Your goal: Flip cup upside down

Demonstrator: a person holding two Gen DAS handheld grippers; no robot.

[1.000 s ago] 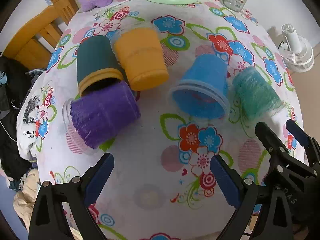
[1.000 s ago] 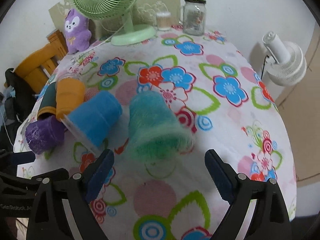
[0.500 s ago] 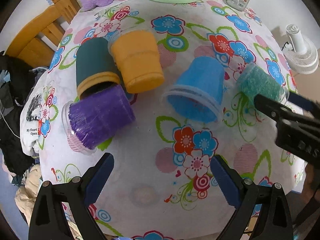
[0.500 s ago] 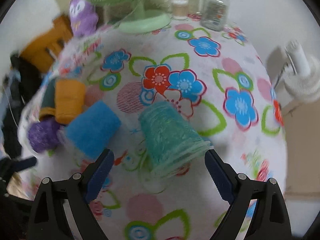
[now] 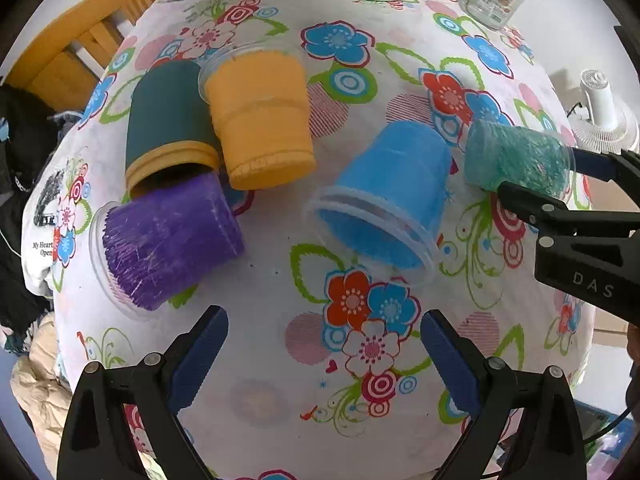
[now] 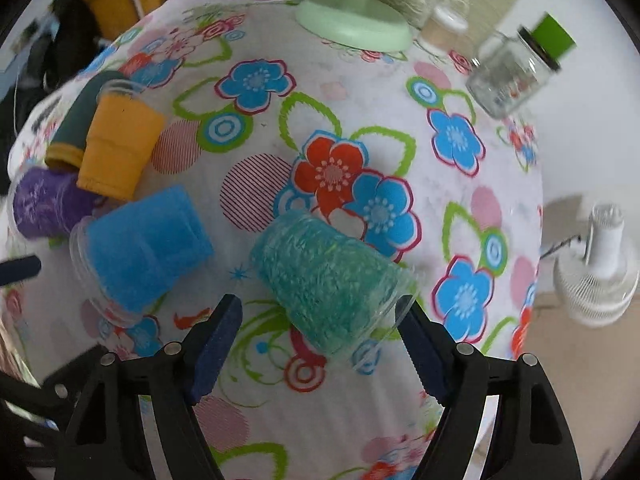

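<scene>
Slippage is the main worry — the teal cup [image 6: 326, 280] lies on its side on the flowered table [image 6: 460, 208], and its clear, thin rim sits right by the right claw [image 6: 318, 344], whose jaws stand apart on either side of the mouth end. A pinch on that flexible lip could crush it or squirt the cup away toward the blue cup [image 6: 140, 252] just beside it. The long axis runs along the tabletop, base pointing away from the right claw toward the table's middle, mouth toward the claw. The left claw [image 5: 324, 354] hangs apart, holding nothing.
</scene>
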